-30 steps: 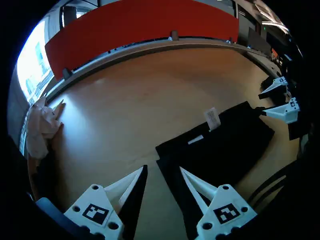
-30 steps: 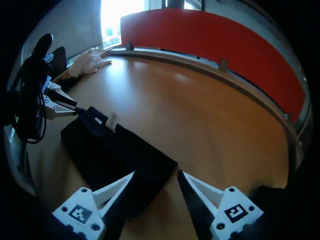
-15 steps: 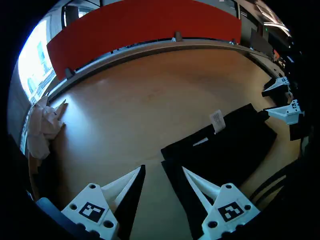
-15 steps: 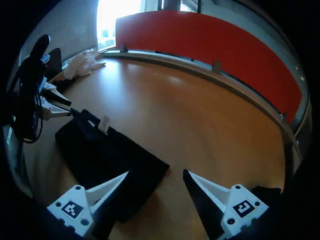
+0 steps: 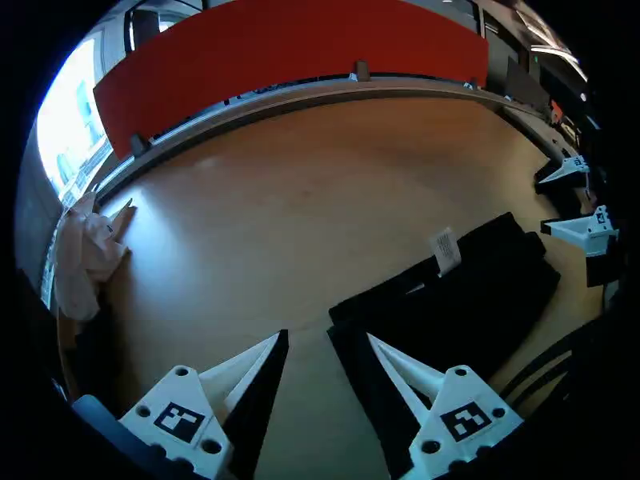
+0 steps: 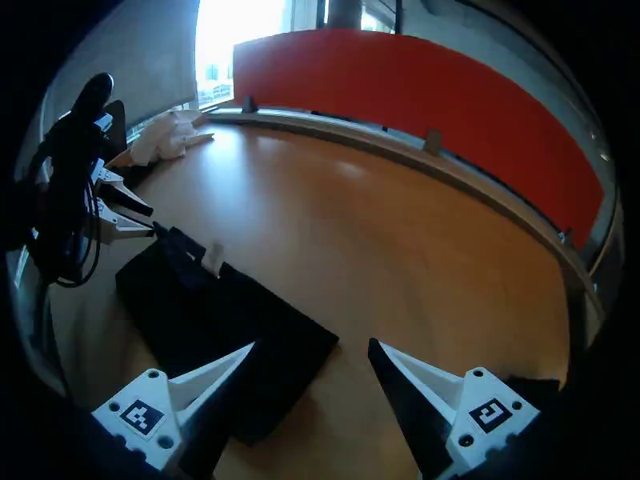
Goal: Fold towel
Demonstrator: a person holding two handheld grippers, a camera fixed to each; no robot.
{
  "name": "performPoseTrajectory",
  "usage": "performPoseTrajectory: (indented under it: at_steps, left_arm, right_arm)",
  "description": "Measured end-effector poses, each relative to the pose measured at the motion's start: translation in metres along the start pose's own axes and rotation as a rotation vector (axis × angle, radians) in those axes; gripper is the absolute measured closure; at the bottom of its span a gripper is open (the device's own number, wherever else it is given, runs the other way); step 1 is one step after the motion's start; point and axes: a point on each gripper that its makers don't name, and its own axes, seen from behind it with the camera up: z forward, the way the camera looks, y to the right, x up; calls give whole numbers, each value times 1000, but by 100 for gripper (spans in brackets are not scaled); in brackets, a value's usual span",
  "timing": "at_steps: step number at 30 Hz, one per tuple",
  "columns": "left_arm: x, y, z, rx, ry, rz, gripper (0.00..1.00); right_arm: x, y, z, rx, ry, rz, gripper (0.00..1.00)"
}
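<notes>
Lying folded toward the near edge of the wooden worktop [image 5: 280, 200], the black towel [image 5: 472, 296] stretches between both tools. The left gripper [image 5: 324, 336] hangs with fingers spread at one corner. The right gripper [image 6: 312, 344] gapes likewise at the opposite end. A white tag [image 5: 445, 249] sticks out along the towel's far side.

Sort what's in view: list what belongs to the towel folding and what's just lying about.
For the job: black towel, lying on the wooden table; left gripper and right gripper, both open.
Lying about: crumpled pale cloth at the table's edge; red partition behind the table.
</notes>
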Motion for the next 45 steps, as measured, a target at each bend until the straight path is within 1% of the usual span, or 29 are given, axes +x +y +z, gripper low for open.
performPoseTrajectory:
  at_steps: [11, 18, 23, 26, 32, 36, 38, 45]
  left_arm:
    - [8, -4, 5, 7, -1, -15, 37]
    - [10, -9, 7, 20, -6, -26, 36]
    - [11, -10, 6, 17, -7, -34, 36]
    - [10, -10, 4, 17, -6, -27, 34]
    - [8, -11, 2, 20, -6, -25, 34]
    - [7, -10, -1, 11, -5, -32, 7]
    - [6, -8, -2, 3, -5, -36, 0]
    - [0, -9, -5, 5, -7, -59, 0]
  right_arm:
    - [1, -10, -13, 18, 21, 3, 0]
    - [-11, -15, -19, 23, 9, 11, 0]
    - [-19, -19, -21, 28, 2, 18, 0]
    - [-23, -20, -22, 30, -1, 22, 0]
    - [-24, -21, -22, 29, -2, 24, 0]
    - [-24, -21, -22, 28, 0, 21, 0]
    - [-24, -21, -22, 28, 0, 20, 0]
    - [-24, -23, -20, 31, -2, 15, 0]
